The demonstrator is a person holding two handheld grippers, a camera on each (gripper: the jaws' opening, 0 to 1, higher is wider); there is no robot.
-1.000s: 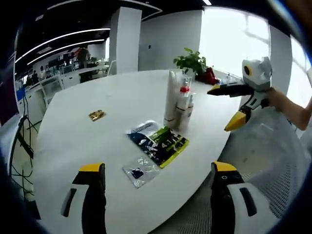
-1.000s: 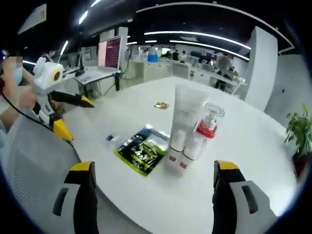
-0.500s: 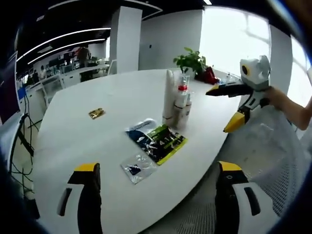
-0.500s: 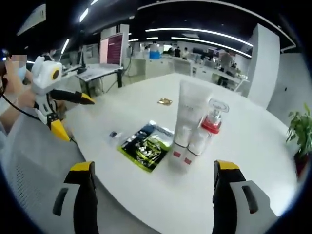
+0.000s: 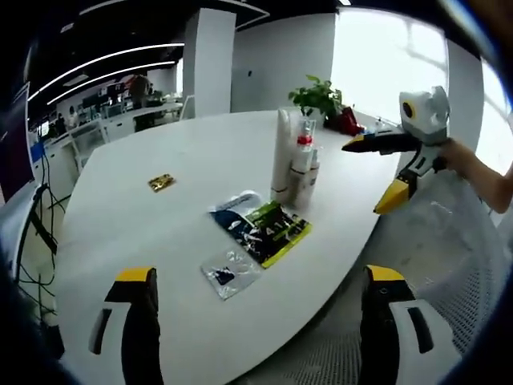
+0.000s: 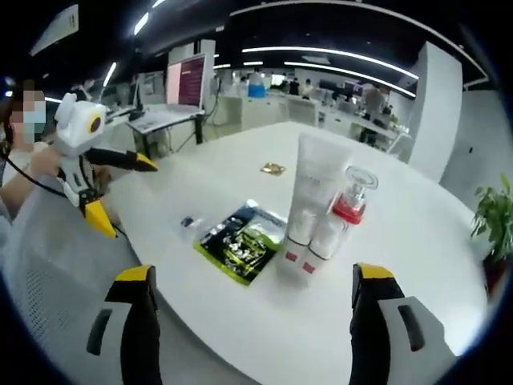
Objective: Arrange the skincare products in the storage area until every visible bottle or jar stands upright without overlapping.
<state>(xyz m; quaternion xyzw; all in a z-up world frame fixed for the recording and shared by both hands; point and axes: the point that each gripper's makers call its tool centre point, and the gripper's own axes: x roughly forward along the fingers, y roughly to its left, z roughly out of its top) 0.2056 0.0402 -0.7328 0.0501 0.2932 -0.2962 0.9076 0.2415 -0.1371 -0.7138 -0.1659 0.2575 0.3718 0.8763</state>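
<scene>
Upright skincare bottles [image 5: 293, 164] clustered on white table [image 5: 136, 224], green-black sachet [image 5: 263, 230] flat just beside.

We see a white table [image 6: 449, 265] carrying a tall white tube [image 6: 313, 192] with small red marks near its base, and beside it a clear pump bottle [image 6: 343, 210] with a red collar and a white lower body. Near them lies a flat sachet [image 6: 238, 243] printed black and lime green with white lettering, its far end blue and white in the left gripper view. A small clear pouch [image 5: 230, 273] holds something dark blue. Farther off sits a gold packet [image 5: 161, 182]. The left gripper [image 6: 104, 188] has a white body and black jaws tipped yellow; the right gripper [image 5: 385, 172] shows the same colours. A green plant [image 5: 317, 97] stands at the far edge beside something red.
</scene>
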